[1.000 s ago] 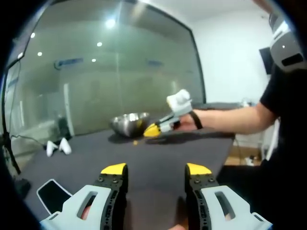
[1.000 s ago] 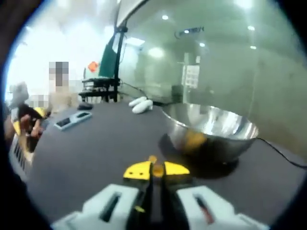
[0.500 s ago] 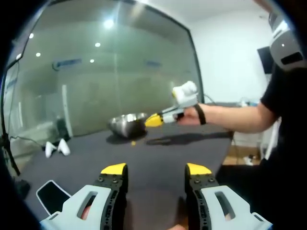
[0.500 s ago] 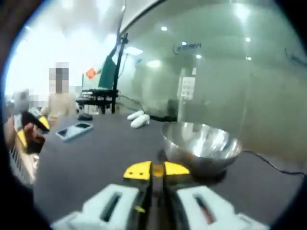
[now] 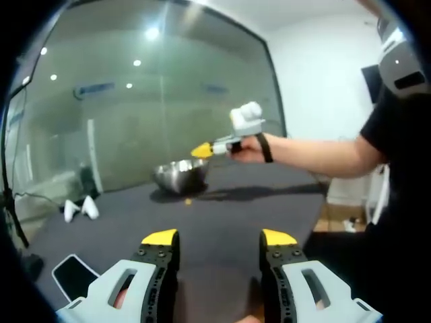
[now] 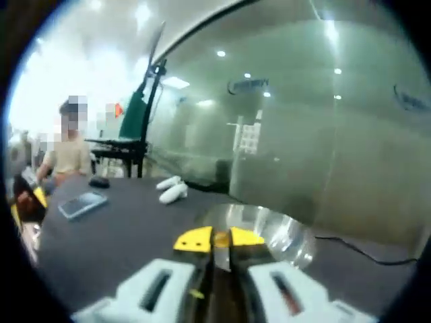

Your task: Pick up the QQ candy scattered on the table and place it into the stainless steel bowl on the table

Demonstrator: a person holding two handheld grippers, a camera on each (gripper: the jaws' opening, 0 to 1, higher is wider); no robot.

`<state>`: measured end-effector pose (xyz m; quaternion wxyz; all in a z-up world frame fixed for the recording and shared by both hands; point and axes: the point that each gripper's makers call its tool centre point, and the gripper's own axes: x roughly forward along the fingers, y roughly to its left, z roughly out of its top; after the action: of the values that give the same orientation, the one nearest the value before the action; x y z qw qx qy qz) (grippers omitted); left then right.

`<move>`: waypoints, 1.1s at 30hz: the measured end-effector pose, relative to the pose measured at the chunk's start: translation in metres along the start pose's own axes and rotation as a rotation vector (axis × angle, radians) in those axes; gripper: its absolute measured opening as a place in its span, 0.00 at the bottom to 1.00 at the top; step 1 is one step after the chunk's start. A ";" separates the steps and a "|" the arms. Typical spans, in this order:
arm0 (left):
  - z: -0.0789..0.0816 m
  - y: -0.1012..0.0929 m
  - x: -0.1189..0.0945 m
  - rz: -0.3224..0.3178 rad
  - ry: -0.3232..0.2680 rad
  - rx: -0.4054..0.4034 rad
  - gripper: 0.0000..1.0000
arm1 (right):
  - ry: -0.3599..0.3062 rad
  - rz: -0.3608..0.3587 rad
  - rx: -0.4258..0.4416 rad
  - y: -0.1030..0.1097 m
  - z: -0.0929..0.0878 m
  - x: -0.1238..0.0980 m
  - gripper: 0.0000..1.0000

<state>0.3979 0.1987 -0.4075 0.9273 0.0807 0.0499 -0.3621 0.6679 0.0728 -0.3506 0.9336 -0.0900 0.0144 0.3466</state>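
In the left gripper view my left gripper (image 5: pixel 219 239) stands open over the dark table (image 5: pixel 222 215), nothing between its yellow-tipped jaws. The stainless steel bowl (image 5: pixel 180 173) sits at the far side. The right gripper (image 5: pixel 202 150), held in a person's hand, hovers just above the bowl's right rim. One small yellow QQ candy (image 5: pixel 188 200) lies on the table in front of the bowl. In the right gripper view my right gripper (image 6: pixel 219 239) is shut on a small orange QQ candy (image 6: pixel 219 237), with the bowl (image 6: pixel 273 230) directly beyond and below its tips.
Two white oblong objects (image 5: pixel 81 206) lie at the table's far left, also seen as white objects (image 6: pixel 171 191). A phone (image 5: pixel 70 272) rests near the left front corner, also seen as a phone (image 6: pixel 81 204). A glass wall (image 5: pixel 168 101) runs behind the table. A seated person (image 6: pixel 67 151) is in the background.
The right gripper has risen and moved left with the candy, from the table beside the bowl to above the bowl's rim. The left gripper has stayed still and open.
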 end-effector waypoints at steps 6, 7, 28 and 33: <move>-0.003 0.006 -0.002 0.018 0.010 -0.011 0.49 | 0.027 -0.033 0.029 -0.018 0.000 0.017 0.09; -0.003 0.005 -0.002 0.014 0.011 -0.008 0.49 | 0.027 -0.038 0.030 -0.019 -0.001 0.017 0.09; -0.001 0.001 0.000 0.003 0.015 0.006 0.49 | 0.027 -0.092 0.081 -0.027 -0.007 -0.001 0.22; -0.001 0.001 0.001 0.002 0.017 0.007 0.49 | 0.025 -0.084 0.081 -0.023 -0.008 -0.004 0.21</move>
<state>0.3990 0.1988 -0.4089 0.9269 0.0873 0.0563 -0.3607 0.6800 0.0520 -0.3543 0.9500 -0.0572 0.0363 0.3050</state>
